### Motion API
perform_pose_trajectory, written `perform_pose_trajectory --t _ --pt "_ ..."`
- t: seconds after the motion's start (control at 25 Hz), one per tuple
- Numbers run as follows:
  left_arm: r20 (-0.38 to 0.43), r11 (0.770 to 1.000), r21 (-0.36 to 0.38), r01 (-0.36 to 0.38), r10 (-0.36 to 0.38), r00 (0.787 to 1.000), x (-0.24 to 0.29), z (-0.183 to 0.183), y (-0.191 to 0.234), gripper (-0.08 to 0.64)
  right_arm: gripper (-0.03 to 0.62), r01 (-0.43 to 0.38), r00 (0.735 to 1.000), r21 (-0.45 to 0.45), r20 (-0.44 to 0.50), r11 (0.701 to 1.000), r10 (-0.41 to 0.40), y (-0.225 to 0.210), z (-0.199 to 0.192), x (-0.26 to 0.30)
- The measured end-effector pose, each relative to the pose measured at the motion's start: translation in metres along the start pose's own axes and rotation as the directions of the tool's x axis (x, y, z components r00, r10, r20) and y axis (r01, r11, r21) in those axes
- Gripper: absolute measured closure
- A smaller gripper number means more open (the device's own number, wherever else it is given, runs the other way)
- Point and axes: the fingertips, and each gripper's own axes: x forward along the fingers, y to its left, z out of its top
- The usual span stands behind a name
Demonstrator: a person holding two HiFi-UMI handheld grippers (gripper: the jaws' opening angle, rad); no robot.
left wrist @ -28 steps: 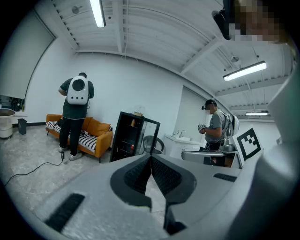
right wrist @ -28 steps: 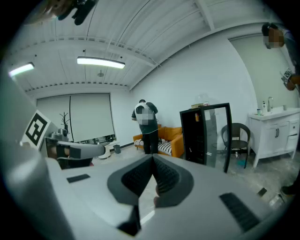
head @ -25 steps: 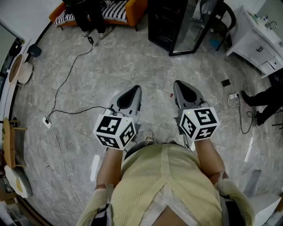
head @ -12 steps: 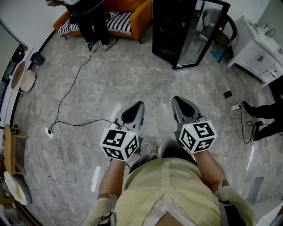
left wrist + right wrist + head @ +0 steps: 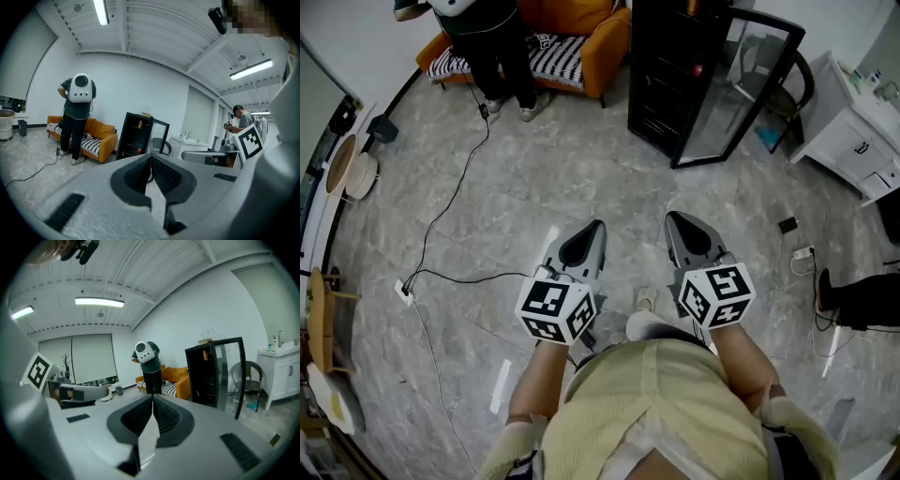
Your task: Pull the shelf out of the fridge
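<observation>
Grey marble floor (image 5: 581, 169) stretches to the black fridge (image 5: 675, 84) at the head view's top edge, glass door (image 5: 741, 84) standing open, the shelf (image 5: 137, 153) inside it. Left tool (image 5: 596, 227) and right tool (image 5: 672, 217) hover well apart from it, each with jaws together on nothing. Only the right gripper view shows blinded windows (image 5: 79, 357).
</observation>
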Motion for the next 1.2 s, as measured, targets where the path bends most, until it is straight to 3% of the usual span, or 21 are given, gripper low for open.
perform_pose_trajectory --t 0.4,0.6,0.76,0.92,1.2 --pt "-0.020 0.999 0.025 0.035 -0.034 0.999 0.100 0.018 0.007 0.538 0.561 -0.015 1.000 0.022 -0.008 1.000 0.015 -0.068 0.023 0.065" --pt "-0.031 0.999 0.026 0.045 -0.044 0.999 0.126 0.020 0.015 0.538 0.561 0.002 0.999 0.008 -0.053 1.000 -0.002 -0.077 0.017 0.090" --pt "0.004 0.997 0.029 0.066 -0.066 0.998 0.143 0.037 0.030 0.538 0.563 0.013 0.998 -0.013 -0.065 1.000 -0.014 -0.080 0.022 0.115" --pt "0.004 0.992 0.064 0.107 -0.107 0.994 0.167 0.053 0.054 0.538 0.563 0.055 0.997 -0.021 -0.058 0.998 -0.056 -0.084 0.032 0.148" --pt "-0.038 0.978 0.090 0.186 -0.183 0.982 0.199 0.073 0.119 0.538 0.563 0.195 0.980 -0.010 -0.046 0.981 -0.195 -0.086 0.042 0.217"
